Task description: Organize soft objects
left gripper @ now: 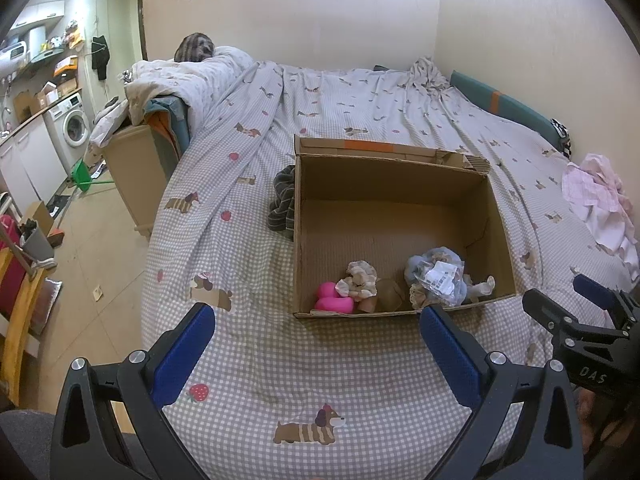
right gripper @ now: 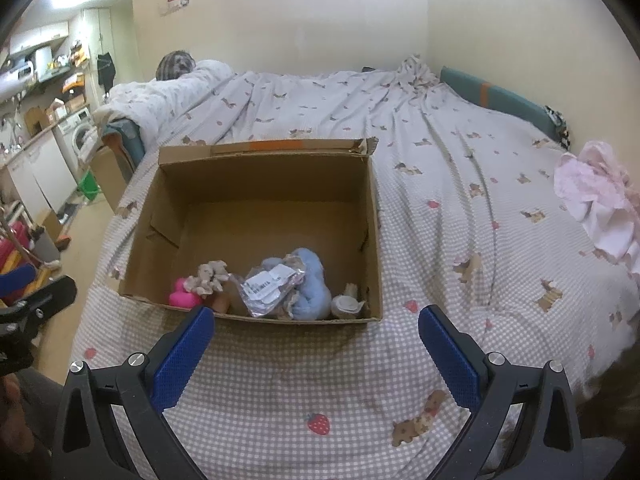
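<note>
An open cardboard box [left gripper: 496, 216] [right gripper: 374, 240] stands on the bed. Along its near wall lie a pink plush [left gripper: 334, 300] [right gripper: 182, 294], a beige crumpled cloth [left gripper: 360, 278] [right gripper: 210, 276], a light blue soft item [right gripper: 310, 280] under a plastic packet [left gripper: 438, 276] [right gripper: 268, 286], and a white sock [left gripper: 482, 286] [right gripper: 346, 304]. A dark striped cloth [left gripper: 284, 202] lies against the box's left side. Pink clothing [left gripper: 600, 204] [right gripper: 600, 200] lies at the bed's right. My left gripper [left gripper: 316, 348] and right gripper [right gripper: 316, 348] are both open and empty, above the bedspread just before the box.
The checked bedspread [left gripper: 320, 380] [right gripper: 460, 200] covers the bed; a rumpled duvet [left gripper: 192, 76] is piled at its far left. Walls bound the far and right sides. Floor, a washing machine [left gripper: 74, 124] and kitchen clutter lie left.
</note>
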### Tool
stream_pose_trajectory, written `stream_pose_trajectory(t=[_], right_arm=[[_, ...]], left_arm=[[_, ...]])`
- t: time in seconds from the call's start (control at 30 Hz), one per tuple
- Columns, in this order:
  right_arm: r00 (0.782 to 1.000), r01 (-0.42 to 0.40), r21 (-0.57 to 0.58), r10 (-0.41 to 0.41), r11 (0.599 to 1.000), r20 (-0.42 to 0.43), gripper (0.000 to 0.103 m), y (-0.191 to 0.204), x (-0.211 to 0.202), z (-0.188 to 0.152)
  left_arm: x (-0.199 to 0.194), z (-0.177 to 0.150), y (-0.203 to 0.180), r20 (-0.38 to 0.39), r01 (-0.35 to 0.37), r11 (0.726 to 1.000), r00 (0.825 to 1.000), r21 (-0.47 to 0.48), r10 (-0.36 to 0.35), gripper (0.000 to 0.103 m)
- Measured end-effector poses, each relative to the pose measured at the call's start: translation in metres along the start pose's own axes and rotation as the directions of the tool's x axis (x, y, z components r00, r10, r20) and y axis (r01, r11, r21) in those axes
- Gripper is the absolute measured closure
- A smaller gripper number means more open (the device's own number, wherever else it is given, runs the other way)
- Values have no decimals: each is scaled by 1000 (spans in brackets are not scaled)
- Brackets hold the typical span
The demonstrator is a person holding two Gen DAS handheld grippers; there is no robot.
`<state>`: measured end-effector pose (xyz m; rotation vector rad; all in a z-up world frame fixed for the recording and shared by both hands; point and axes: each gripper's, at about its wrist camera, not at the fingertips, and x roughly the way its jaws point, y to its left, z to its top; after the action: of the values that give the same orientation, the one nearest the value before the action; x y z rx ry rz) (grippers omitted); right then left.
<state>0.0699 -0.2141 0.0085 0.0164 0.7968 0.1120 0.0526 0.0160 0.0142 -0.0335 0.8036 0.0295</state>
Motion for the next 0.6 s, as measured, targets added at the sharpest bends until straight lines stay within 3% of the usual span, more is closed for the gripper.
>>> stream_pose_trajectory(t=[0.6], right_arm=[[1000, -2, -9, 2, 1000, -13, 0, 2, 1, 0]], left_arm=[[3, -1, -2, -10, -5, 1000, 1000, -17, 5, 1]])
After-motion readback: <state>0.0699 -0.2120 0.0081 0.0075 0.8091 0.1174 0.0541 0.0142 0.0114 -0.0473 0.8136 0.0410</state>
